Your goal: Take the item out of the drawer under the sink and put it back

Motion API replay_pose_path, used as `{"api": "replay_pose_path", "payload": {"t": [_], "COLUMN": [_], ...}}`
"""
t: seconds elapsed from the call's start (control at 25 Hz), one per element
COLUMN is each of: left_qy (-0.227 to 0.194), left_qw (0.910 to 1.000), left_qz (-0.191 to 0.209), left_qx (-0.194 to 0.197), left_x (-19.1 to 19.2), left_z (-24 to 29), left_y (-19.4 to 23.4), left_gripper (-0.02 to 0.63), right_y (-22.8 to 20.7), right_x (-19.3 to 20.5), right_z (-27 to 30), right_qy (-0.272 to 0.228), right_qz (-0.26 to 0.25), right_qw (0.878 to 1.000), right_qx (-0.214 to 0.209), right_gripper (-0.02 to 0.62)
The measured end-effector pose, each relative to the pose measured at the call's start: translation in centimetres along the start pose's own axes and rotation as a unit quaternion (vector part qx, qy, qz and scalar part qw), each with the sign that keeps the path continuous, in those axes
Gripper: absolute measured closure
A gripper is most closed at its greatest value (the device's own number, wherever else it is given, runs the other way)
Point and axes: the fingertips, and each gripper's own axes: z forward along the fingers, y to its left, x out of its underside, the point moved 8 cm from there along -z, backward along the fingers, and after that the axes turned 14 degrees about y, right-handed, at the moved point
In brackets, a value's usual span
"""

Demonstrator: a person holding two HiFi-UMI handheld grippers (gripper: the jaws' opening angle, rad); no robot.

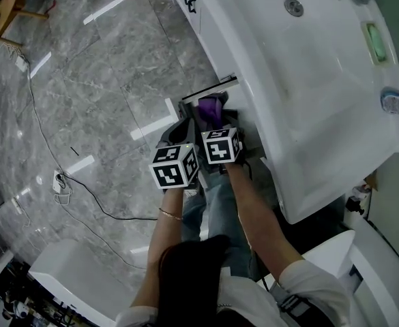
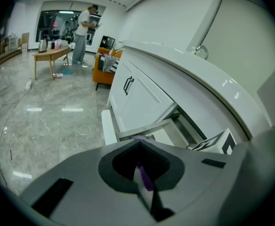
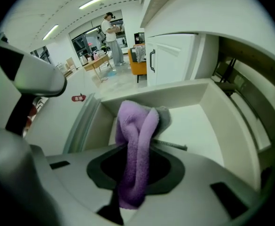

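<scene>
The drawer [image 1: 209,88] under the white sink [image 1: 301,67] stands pulled out. A purple towel [image 1: 213,107] rises out of it. In the right gripper view the towel [image 3: 137,135] hangs as a folded bunch over the drawer's white floor [image 3: 198,126], and my right gripper [image 3: 132,192] is shut on its lower end. My left gripper [image 1: 179,131] is just left of the right gripper [image 1: 216,122], near the drawer's front. Its jaws [image 2: 144,182] stand together with only a thin slit, where a purple sliver shows. The drawer's front panel [image 2: 108,126] lies ahead of it.
The sink's rim overhangs the drawer's back part. A green soap dish [image 1: 376,43] and a bottle [image 1: 398,104] sit on the sink. Cabinet doors with a dark handle [image 2: 128,84] lie beyond the drawer. A cable [image 1: 83,189] runs over the marble floor. A person [image 2: 83,32] stands far off by a table [image 2: 50,55].
</scene>
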Motion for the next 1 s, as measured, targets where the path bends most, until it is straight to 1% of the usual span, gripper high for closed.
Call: {"api": "replay_pose_path", "payload": {"t": [0.16,0.24,0.32,0.44,0.64,0.76,1.0], "left_qy": [0.001,-0.001,0.0,0.007,0.015,0.008,0.0], "left_qw": [0.9999,0.9999,0.9999,0.9999,0.9998,0.9999,0.9999], "left_qz": [-0.009,-0.012,-0.011,-0.009,0.01,0.005,0.009], "left_qx": [0.009,0.01,0.007,0.006,0.004,0.01,0.006], "left_x": [0.0,0.0,0.1,0.4,0.6,0.8,0.7], "left_z": [-0.3,-0.4,-0.8,-1.4,-2.6,-3.5,-6.3], "left_y": [0.1,0.2,0.5,0.5,-0.6,-1.3,-2.4], "left_gripper": [0.603,0.603,0.603,0.603,0.603,0.603,0.603], "right_y": [0.2,0.2,0.4,0.6,1.1,1.3,2.2], "right_x": [0.0,-0.1,-0.1,0.2,0.9,1.1,0.8], "right_z": [-1.2,-2.3,-3.3,-4.6,-7.6,-9.6,-13.7], "right_qy": [-0.018,-0.037,-0.049,-0.06,-0.083,-0.095,-0.117], "right_qz": [0.002,-0.009,-0.019,-0.008,-0.001,0.009,0.002], "right_qw": [1.0,0.999,0.999,0.998,0.996,0.995,0.993], "right_qx": [-0.013,-0.017,-0.011,-0.014,-0.018,-0.021,-0.025], "right_gripper": [0.503,0.503,0.503,0.505,0.503,0.503,0.503]}}
